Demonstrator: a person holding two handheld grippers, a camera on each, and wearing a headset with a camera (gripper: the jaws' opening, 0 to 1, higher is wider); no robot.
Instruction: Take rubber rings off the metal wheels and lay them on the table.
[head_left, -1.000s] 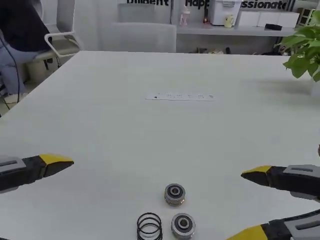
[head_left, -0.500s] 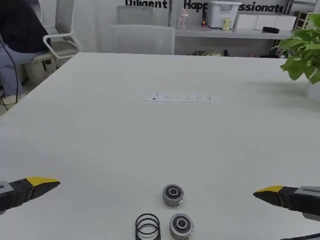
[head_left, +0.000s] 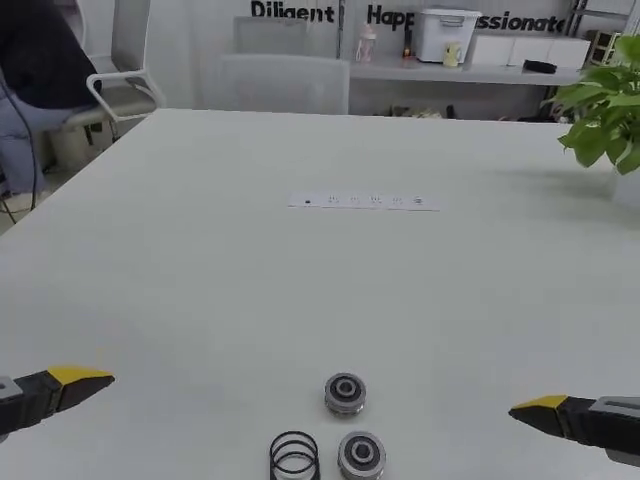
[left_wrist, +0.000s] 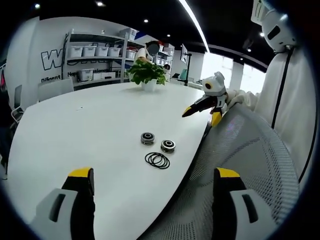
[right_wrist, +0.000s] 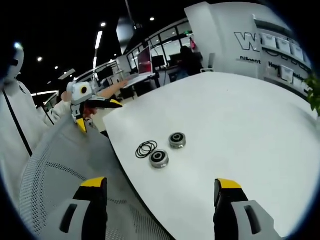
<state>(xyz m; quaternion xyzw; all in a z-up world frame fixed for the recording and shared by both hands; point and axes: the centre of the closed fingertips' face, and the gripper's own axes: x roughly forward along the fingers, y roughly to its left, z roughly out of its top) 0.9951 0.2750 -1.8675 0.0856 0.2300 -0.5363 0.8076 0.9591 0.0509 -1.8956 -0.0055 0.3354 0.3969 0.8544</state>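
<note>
Two metal wheels (head_left: 345, 393) (head_left: 361, 455) lie near the front edge of the white table (head_left: 300, 280), with a small pile of black rubber rings (head_left: 294, 453) just left of the nearer one. In the left gripper view the wheels (left_wrist: 147, 138) (left_wrist: 168, 145) and rings (left_wrist: 157, 160) lie well ahead of my left gripper (left_wrist: 152, 185), which is open and empty. My right gripper (right_wrist: 160, 187) is also open and empty, and ahead of it lie the wheels (right_wrist: 177, 140) (right_wrist: 159, 158) and rings (right_wrist: 146, 148). Yellow fingertips (head_left: 75, 377) (head_left: 540, 405) flank the parts, clear of them on both sides.
A potted plant (head_left: 600, 110) stands at the far right of the table, and a pale printed strip (head_left: 362, 201) lies mid-table. Chairs (head_left: 285, 80) stand beyond the far edge. A mesh chair back (left_wrist: 240, 150) sits at the table's near edge.
Both grippers have drawn back toward me, away from the wheels. The right gripper's second jaw has left the head view. Wheels and rings have not moved.
</note>
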